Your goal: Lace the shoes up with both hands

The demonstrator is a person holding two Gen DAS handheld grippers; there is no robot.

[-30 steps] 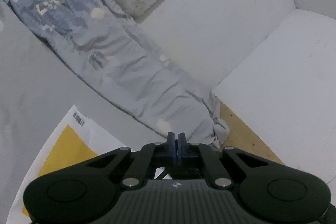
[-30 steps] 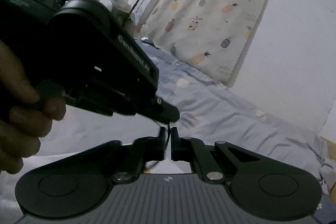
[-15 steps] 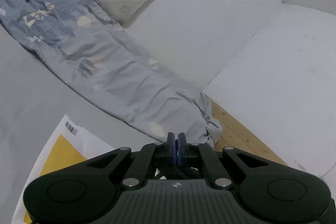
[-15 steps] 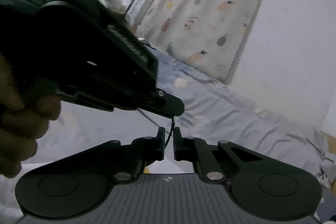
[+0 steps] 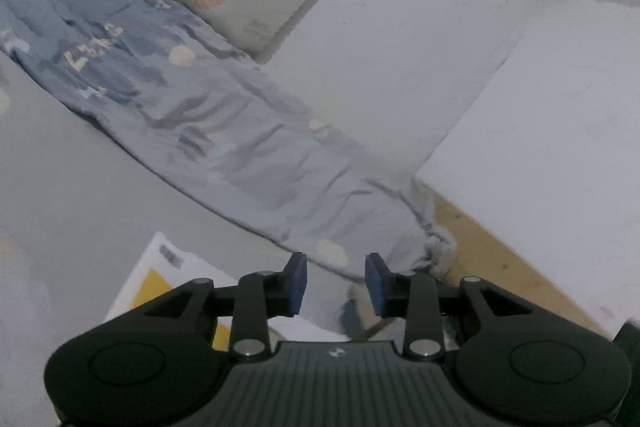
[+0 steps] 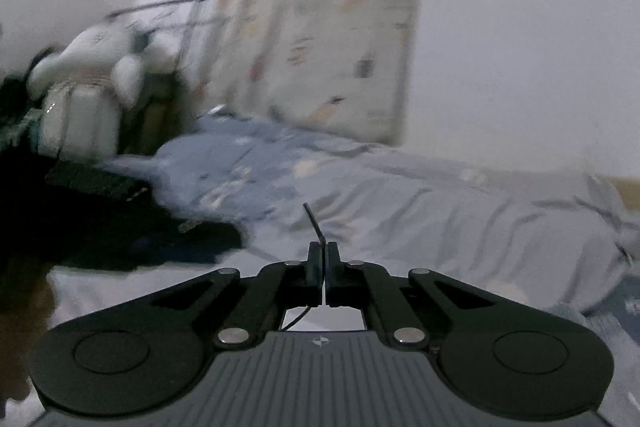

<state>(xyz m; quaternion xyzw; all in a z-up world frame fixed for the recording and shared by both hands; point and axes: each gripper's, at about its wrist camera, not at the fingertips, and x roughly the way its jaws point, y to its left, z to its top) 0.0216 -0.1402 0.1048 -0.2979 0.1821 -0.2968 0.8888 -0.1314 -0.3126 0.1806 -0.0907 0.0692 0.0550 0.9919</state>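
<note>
My right gripper [image 6: 323, 255] is shut on a thin dark shoelace [image 6: 313, 221]. The lace's stiff end sticks up above the pads, and more of it hangs below them. My left gripper [image 5: 336, 283] is opening, and nothing sits between its blue pads [image 5: 297, 283]. A small dark blurred shape [image 5: 350, 315] shows just below the left jaws; I cannot tell what it is. In the right wrist view the left gripper is a dark blurred mass [image 6: 120, 227] low on the left. No shoe is clearly in view.
A white and yellow package [image 5: 160, 279] lies under the left gripper. A blue patterned blanket [image 5: 224, 131] lies across the bed, with a pineapple-print cloth [image 6: 328, 27] on the wall behind. A white plush toy [image 6: 96, 63] and a rack stand far left. A wooden strip [image 5: 480, 247] runs beside a white block.
The left jaws have opened from shut. The right gripper has closed on the lace, rolled, and pulled away from the left gripper, which now sits low on the left of its view.
</note>
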